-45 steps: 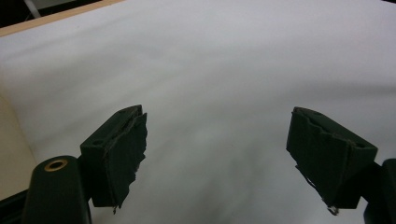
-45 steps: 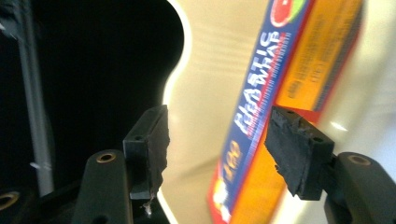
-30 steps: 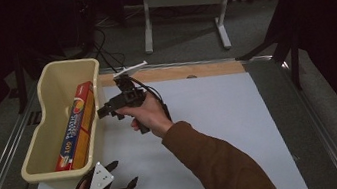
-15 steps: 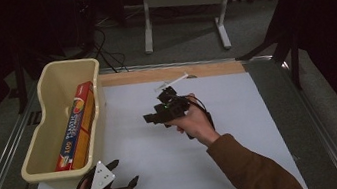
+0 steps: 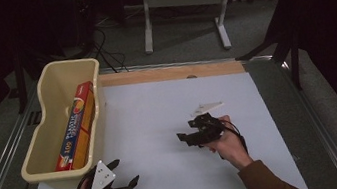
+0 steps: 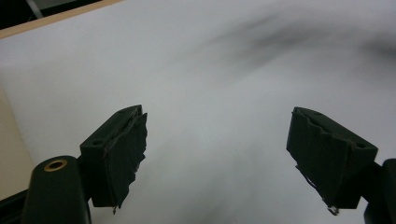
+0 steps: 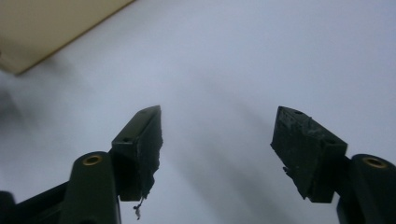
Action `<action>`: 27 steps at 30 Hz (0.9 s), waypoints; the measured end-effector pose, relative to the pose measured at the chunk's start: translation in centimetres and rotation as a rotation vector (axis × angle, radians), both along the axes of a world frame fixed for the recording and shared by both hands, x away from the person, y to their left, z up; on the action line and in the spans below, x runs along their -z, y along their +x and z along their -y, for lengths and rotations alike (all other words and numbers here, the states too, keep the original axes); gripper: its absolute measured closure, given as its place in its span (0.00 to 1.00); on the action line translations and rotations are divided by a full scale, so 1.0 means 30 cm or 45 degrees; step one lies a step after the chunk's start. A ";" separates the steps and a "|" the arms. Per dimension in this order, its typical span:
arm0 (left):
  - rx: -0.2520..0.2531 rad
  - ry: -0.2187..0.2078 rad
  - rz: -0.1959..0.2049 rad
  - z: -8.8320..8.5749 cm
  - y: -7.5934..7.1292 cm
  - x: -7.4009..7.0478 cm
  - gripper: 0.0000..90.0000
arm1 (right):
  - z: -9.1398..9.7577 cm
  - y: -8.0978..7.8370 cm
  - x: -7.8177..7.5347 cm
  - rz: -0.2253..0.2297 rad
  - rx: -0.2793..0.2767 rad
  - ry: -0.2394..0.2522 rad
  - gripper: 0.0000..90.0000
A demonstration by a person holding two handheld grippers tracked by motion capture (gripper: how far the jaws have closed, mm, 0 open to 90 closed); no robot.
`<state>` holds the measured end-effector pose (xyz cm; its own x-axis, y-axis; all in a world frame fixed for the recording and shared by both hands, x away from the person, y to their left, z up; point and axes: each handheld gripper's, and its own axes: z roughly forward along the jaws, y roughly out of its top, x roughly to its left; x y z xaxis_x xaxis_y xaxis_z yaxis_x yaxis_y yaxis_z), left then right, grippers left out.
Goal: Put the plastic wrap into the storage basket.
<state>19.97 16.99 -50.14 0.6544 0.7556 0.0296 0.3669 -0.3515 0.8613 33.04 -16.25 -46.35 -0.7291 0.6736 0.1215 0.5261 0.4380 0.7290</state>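
We see the box of plastic wrap [image 5: 76, 128] lying lengthwise inside the cream tub [image 5: 43, 109], against the tub's right wall, its red end toward the far rim and its blue printed face up. The tub stands along the left edge of the white sheet [image 5: 159, 111] that covers the table, its near end close to the sheet's near left corner.

The right gripper [image 5: 189, 136] hangs over the middle of the sheet, well apart from the tub, with the person's right hand [image 5: 228, 143] behind it. Its jaws have just been opening; in the right gripper view [image 7: 217, 140] we find them parted with only bare sheet between the 2 pads, and a corner of the tub shows at the upper left of that view.

The left gripper [image 5: 124, 174] rests near the sheet's near edge, just in front of the tub's near end. In the left gripper view [image 6: 219, 149] its 2 jaws stand wide, nothing between them.
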 end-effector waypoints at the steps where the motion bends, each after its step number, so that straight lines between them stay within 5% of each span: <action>1: 0.000 0.001 0.002 0.002 0.000 0.001 0.22 | 0.020 -0.016 0.011 0.012 0.004 0.001 0.34; 3: 0.002 0.002 0.001 0.004 0.000 0.002 0.22 | 0.039 -0.032 0.021 0.032 0.005 -0.008 0.34; 6: 0.007 0.011 0.002 0.008 0.001 0.002 0.21 | 0.102 -0.093 0.056 0.142 -0.004 -0.065 0.29; 11: 0.003 0.020 0.001 0.011 0.001 0.003 0.21 | 0.181 -0.153 0.107 0.154 -0.020 -0.068 0.24; 17: -0.002 0.024 0.006 0.014 0.000 0.002 0.20 | 0.280 -0.213 0.129 0.181 -0.006 0.005 0.22; 19: -0.002 0.027 0.008 0.015 -0.001 0.001 0.20 | 0.317 -0.235 0.131 0.239 0.012 0.017 0.22; 27: -0.012 0.024 0.011 0.015 -0.001 0.000 0.20 | 0.376 -0.247 0.142 0.294 0.033 0.035 0.20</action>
